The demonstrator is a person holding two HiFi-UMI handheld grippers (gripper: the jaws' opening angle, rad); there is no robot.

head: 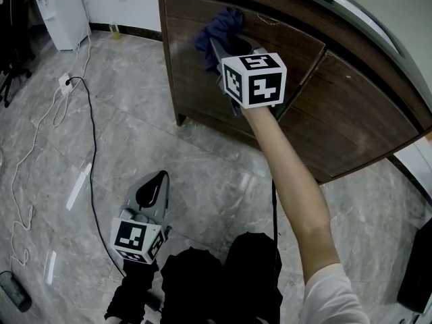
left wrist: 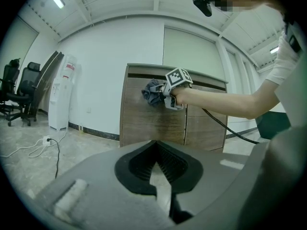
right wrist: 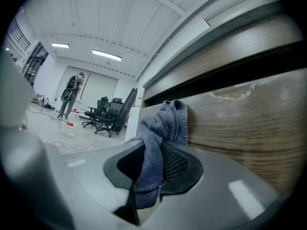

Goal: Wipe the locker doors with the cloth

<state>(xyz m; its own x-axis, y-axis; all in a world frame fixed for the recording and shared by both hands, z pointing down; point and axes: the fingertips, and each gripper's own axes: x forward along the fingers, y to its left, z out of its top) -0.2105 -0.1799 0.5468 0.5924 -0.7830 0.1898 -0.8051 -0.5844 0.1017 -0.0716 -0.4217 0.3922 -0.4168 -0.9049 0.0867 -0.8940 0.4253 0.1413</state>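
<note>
A dark blue cloth [head: 219, 29] is bunched against the upper part of the brown wooden locker door [head: 192, 79]. My right gripper [head: 226, 46] is shut on the cloth, held out level at arm's length. In the right gripper view the cloth [right wrist: 165, 121] hangs between the pads of the right gripper [right wrist: 153, 150] and touches the door [right wrist: 249, 128] just below its top edge. My left gripper [head: 152, 189] hangs low over the floor, away from the locker, shut with nothing in it. In the left gripper view the left gripper [left wrist: 153, 147] faces the locker [left wrist: 144, 121].
A second locker door [head: 351, 106] lies to the right. Cables [head: 91, 147] and a power strip [head: 65, 82] trail over the grey tiled floor. A white appliance [head: 61, 12] stands by the far wall. Office chairs [left wrist: 19, 92] and a distant person [right wrist: 72, 92] are beyond.
</note>
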